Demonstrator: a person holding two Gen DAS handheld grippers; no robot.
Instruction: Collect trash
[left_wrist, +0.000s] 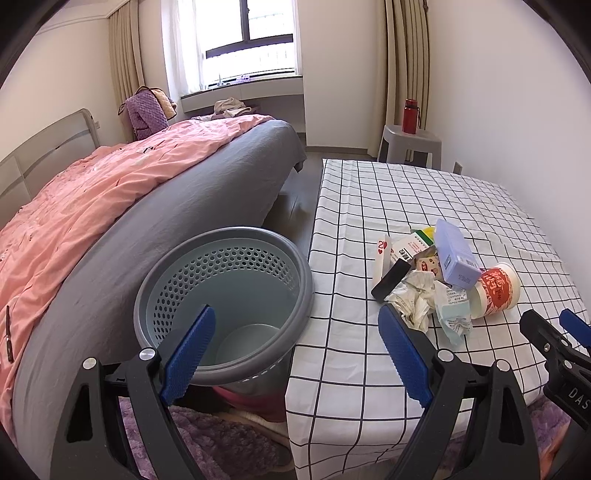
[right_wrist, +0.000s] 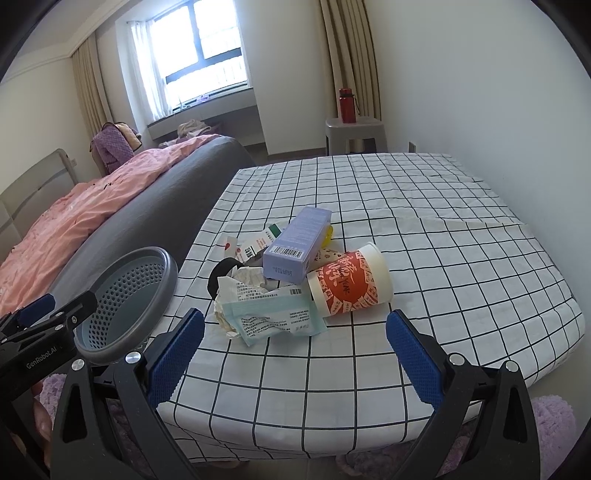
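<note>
The table (right_wrist: 424, 229) carries a white cloth with a black grid and serves as the reference landmark. A heap of trash lies on it toward its near left part: a lavender carton (right_wrist: 295, 245) rests tilted on top of the heap, a red-and-white paper cup (right_wrist: 349, 284) lies on its side touching the carton's right end, a pale blue printed wrapper (right_wrist: 277, 319) lies at the near edge of the heap, and crumpled white paper (left_wrist: 413, 299) sits beside a flat black item (left_wrist: 391, 280). A playing card with a red heart (left_wrist: 382, 251) and small printed packets lie at the far left of the heap. A grey perforated bin (left_wrist: 225, 306) stands on the floor just beside the table's left edge, its rim level with the tabletop and its interior visible as bare. Left of the bin is a bed (left_wrist: 110, 206) with a grey sheet and pink quilt. Beyond the table's far edge a grey stool (right_wrist: 354, 134) stands against the wall, bearing a red bottle (right_wrist: 347, 100); a window (right_wrist: 199, 48) with beige curtains lights the room. A purple fuzzy rug (left_wrist: 207, 435) lies below the table's near edge. The left gripper (left_wrist: 299, 354) hovers over the bin and the table's left edge, jaws spread wide, grasping nothing. The right gripper (right_wrist: 295, 354) hovers above the table's near edge facing the heap, jaws likewise released and clear of every item.
</note>
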